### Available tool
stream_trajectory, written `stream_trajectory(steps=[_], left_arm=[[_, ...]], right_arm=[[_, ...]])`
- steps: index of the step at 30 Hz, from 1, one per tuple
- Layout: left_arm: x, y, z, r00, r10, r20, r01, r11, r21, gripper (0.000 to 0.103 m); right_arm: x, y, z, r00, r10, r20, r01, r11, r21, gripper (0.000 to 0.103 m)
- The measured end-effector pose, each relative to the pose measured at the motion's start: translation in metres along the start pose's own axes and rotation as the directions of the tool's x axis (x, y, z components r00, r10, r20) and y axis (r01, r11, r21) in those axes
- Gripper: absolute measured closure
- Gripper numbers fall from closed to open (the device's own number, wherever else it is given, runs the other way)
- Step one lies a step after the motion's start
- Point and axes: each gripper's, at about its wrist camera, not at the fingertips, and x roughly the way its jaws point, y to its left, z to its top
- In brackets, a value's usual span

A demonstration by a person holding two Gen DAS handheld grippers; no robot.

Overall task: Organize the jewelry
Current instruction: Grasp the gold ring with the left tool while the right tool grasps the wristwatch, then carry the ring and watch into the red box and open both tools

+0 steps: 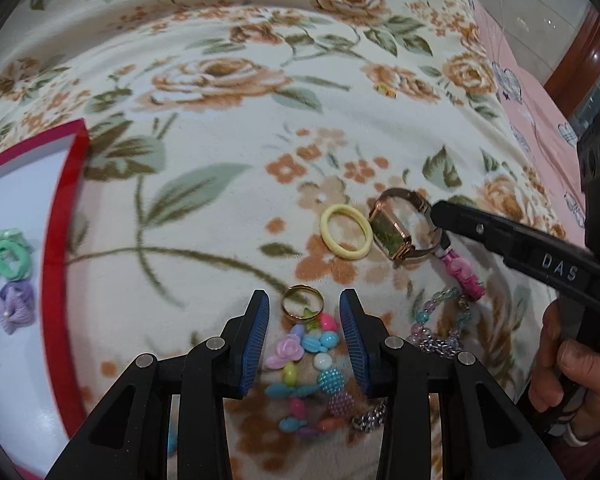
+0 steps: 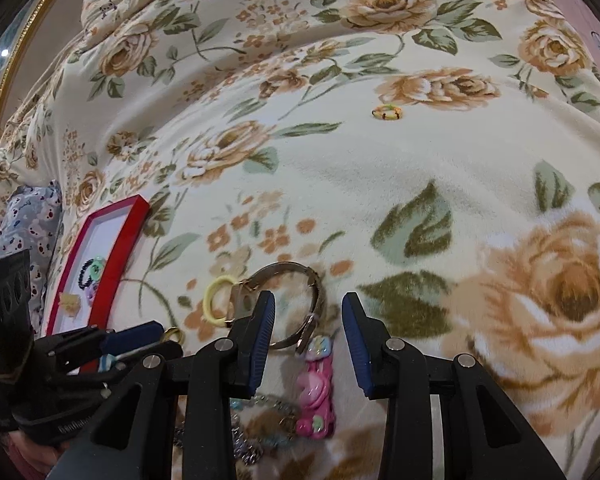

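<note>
Left gripper (image 1: 304, 312) held low, fingers spread wide, nothing between them. Right gripper (image 2: 308, 312) likewise spread and empty, angled in from the right; the person's right hand (image 1: 568, 364) grips its handle.

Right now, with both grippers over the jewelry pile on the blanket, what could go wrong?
The left gripper, open, straddles the gold ring right beside the colorful bead bracelet, so closing may snag beads too. The right gripper, also open, hovers over the watch, whose band touches the pink hair clip; lifting could drag it. The soft floral blanket may let small pieces sink.
</note>
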Motion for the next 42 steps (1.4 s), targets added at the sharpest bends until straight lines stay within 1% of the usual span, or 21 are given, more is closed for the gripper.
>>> stream_trajectory(steps=[2,3,4,5,8,10,19,27,32,42], left_arm=[[0.007,-0.003,0.0,1.0,0.013,-0.005,-0.013,1.0,0.011,0.067],[0.009,-0.005,0.001,1.0,0.018,0.001,-0.018,1.0,0.016,0.069],[0.009,-0.006,0.001,1.0,0.023,0.008,-0.023,0.999,0.022,0.078],[0.011,-0.007,0.001,1.0,0.025,0.008,-0.026,0.999,0.028,0.081],[0.012,-0.005,0.002,1.0,0.012,0.015,-0.012,1.0,0.022,0.081],[0.01,-0.004,0.002,1.0,0.012,0.024,-0.012,1.0,0.02,0.081],[-0.032,0.011,-0.017,0.997,0.006,0.082,-0.005,1.0,-0.013,0.082],[-0.078,0.03,-0.037,0.989,0.02,0.146,-0.012,0.999,-0.051,0.082],[-0.103,0.044,-0.053,0.984,0.045,0.174,-0.03,0.996,-0.086,0.082],[-0.14,0.08,-0.079,0.973,0.102,0.207,-0.068,0.984,-0.166,0.082]], right_arm=[[0.007,-0.001,0.0,1.0,-0.007,-0.019,0.007,1.0,0.002,0.069],[0.011,-0.001,-0.001,1.0,-0.01,-0.026,0.01,1.0,-0.003,0.07],[0.013,-0.001,-0.002,0.999,-0.015,-0.028,0.015,1.0,-0.008,0.077],[0.014,0.0,-0.004,0.999,-0.023,-0.028,0.023,1.0,-0.02,0.085],[0.013,0.004,-0.004,1.0,-0.024,-0.019,0.023,0.999,-0.041,0.094],[0.01,0.006,-0.004,1.0,-0.021,-0.012,0.021,0.999,-0.044,0.095],[-0.011,0.02,-0.009,0.999,0.032,0.024,-0.031,0.999,-0.043,0.095],[-0.027,0.056,-0.01,0.995,0.091,0.046,-0.087,0.992,-0.094,0.095],[-0.026,0.079,-0.014,0.992,0.121,0.035,-0.115,0.985,-0.128,0.095],[-0.014,0.127,-0.02,0.985,0.175,-0.007,-0.173,0.966,-0.194,0.095]])
